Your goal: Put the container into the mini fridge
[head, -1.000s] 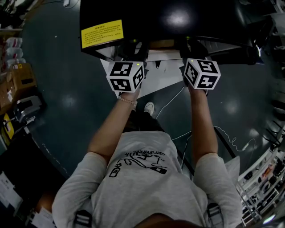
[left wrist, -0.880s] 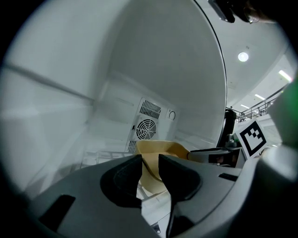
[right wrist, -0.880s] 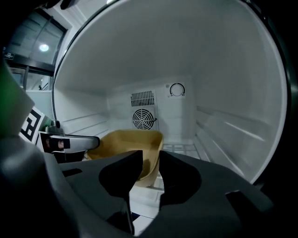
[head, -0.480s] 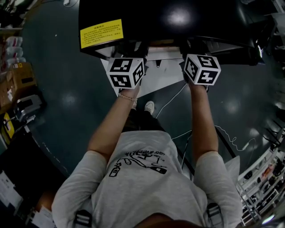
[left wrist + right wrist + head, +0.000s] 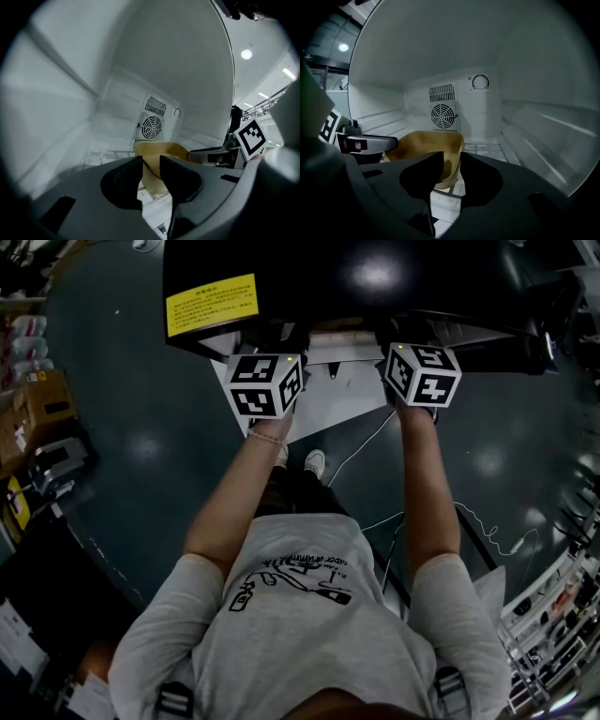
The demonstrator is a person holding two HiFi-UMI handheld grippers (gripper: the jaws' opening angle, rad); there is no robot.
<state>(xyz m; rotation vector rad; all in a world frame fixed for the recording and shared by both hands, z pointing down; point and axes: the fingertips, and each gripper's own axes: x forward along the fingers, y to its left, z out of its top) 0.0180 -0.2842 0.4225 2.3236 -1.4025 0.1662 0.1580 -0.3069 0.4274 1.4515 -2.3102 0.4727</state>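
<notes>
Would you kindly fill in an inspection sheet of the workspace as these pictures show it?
Surface: wire shelf inside the mini fridge.
Job's things: tan container is inside the fridge, over the shelf; whether it rests on the shelf cannot be told.
Clutter: nothing seen in the fridge.
Grippers: left gripper and right gripper are each closed on the container's rim, on opposite sides.
Cables: white cables lie loose on the floor near the person's feet.
Surroundings: cardboard boxes at left, racks at right.
</notes>
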